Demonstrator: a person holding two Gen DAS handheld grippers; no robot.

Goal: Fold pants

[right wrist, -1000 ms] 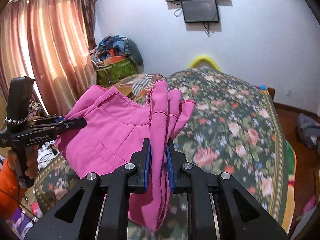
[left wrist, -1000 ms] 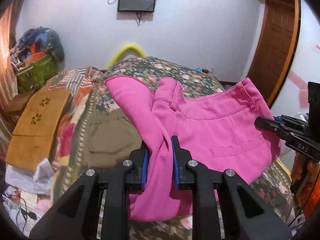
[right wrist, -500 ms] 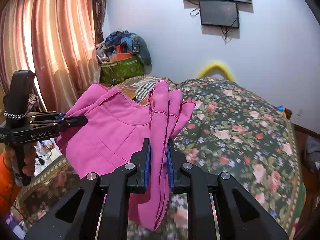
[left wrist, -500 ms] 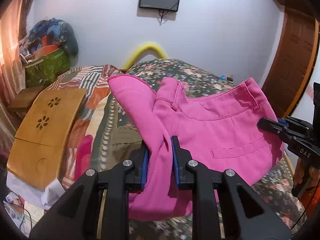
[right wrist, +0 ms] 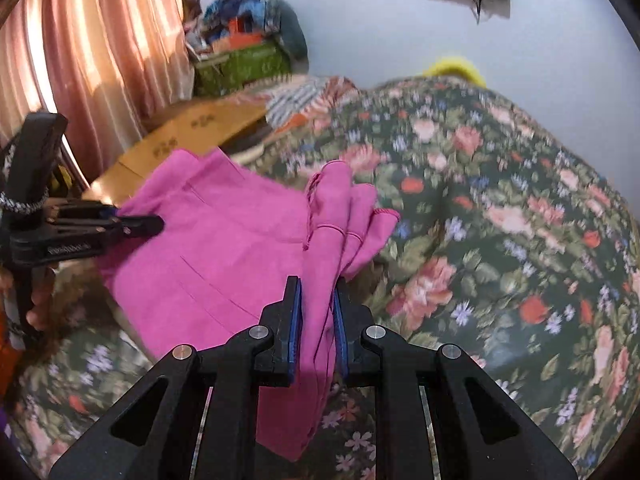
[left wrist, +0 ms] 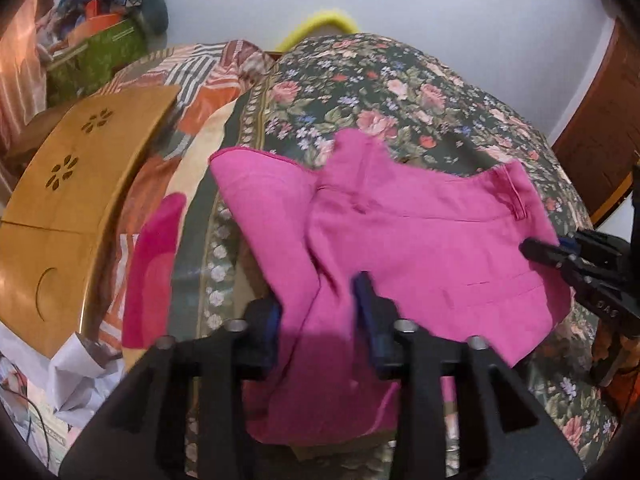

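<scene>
The pink pants (left wrist: 420,240) are folded and lie low over the floral bedspread (left wrist: 400,92). My left gripper (left wrist: 318,312) has its jaws spread wider, with pink cloth lying loosely between the blue pads. It shows from the side in the right wrist view (right wrist: 136,226) at the pants' left edge. My right gripper (right wrist: 316,308) is shut on a bunched fold of the pants (right wrist: 224,248). It shows in the left wrist view (left wrist: 536,248) at the waistband corner.
A wooden lap table (left wrist: 68,184) lies left of the bed on a striped blanket (left wrist: 200,76). A green box with clothes (left wrist: 96,52) sits at the back left. Curtains (right wrist: 80,60) hang on the left. A wooden door (left wrist: 604,120) stands at the right.
Both grippers have tilted down and lowered the pants towards the bed. My left gripper's jaws have opened wider around the cloth. My right gripper stays shut on its fold.
</scene>
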